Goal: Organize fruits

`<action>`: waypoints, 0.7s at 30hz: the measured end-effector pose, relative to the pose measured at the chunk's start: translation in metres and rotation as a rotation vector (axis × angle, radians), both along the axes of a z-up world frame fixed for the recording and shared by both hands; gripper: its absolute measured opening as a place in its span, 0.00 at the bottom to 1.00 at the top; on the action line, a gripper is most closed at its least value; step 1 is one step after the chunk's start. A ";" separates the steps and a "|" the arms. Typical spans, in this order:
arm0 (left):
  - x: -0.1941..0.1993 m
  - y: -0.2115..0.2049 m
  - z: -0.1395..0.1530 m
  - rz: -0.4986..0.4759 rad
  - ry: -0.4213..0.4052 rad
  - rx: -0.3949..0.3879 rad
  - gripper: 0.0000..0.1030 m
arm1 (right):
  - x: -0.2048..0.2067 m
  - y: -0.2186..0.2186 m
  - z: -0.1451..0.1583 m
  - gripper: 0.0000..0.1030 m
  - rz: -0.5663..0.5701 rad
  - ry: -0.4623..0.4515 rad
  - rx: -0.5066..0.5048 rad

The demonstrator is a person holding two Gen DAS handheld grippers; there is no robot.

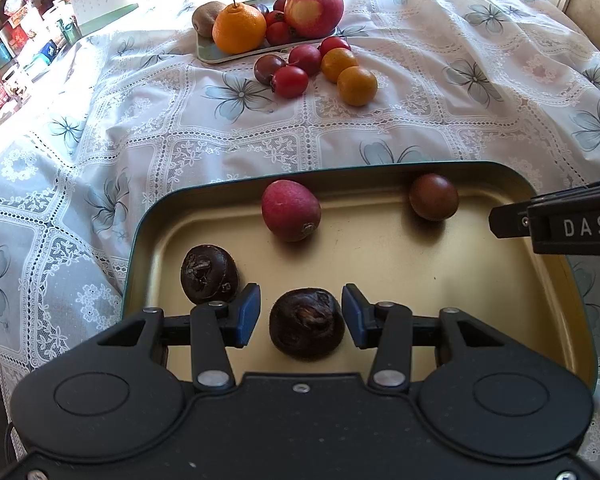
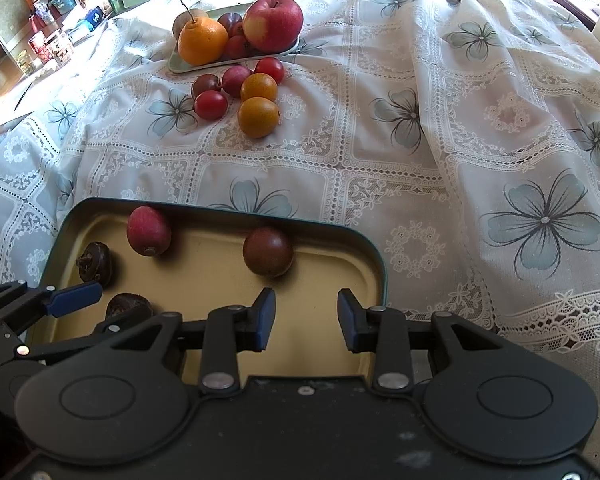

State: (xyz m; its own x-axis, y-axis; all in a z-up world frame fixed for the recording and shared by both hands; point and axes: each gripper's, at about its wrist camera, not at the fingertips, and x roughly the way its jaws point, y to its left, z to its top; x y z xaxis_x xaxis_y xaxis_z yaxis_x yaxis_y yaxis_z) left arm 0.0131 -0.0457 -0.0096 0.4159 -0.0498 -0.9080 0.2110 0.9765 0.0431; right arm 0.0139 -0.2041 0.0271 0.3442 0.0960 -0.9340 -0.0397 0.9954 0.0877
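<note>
- Lace tablecloth [image 2: 420, 168] with grey-blue flowers covers the whole surface; cluttered shelves sit in the far left background, strong sun across the cloth.
- Near tray [image 1: 548, 280], tan inside with a dark rim, holds four fruits: a red oval fruit [image 1: 291, 210] and a brown round fruit [image 1: 434, 197] by the far rim, and two dark wrinkled ones nearer in.
- Far plate [image 2: 188, 66] carries an apple [image 2: 274, 23], an orange [image 2: 202, 41], a kiwi and small red fruit. Loose pile [image 2: 240, 94] of small red and orange fruit lies on the cloth just in front of it.
- Left gripper [image 1: 302, 316] is low over the near tray, jaws spread wide on either side of one dark fruit [image 1: 307, 323], blue pads apart from its skin. It grips nothing. Second dark fruit [image 1: 208, 274] sits just beside the left pad.
- Right gripper [image 2: 306, 316] hovers over the tray's right end, jaws spread, nothing between them.
- Judgement: the dark fruit reads as either about to be taken or just set down; I cannot tell which.
- If picking: centre the pads across the widest part, close gently since the skin looks soft and wrinkled, and keep the left pad from nudging the neighbouring fruit.
- Round fruits may roll on the smooth tray; lift straight.
</note>
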 end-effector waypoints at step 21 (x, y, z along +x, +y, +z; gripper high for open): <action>0.036 0.026 0.025 0.048 -0.006 -0.060 0.51 | 0.017 0.000 0.008 0.35 -0.031 0.050 0.009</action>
State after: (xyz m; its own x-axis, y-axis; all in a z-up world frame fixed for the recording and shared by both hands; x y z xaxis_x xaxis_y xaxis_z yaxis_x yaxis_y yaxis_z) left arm 0.0490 -0.0198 0.0154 0.4246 -0.0836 -0.9015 0.1639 0.9864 -0.0143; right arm 0.0309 -0.2041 0.0346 0.2999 0.0945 -0.9493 -0.0041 0.9952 0.0978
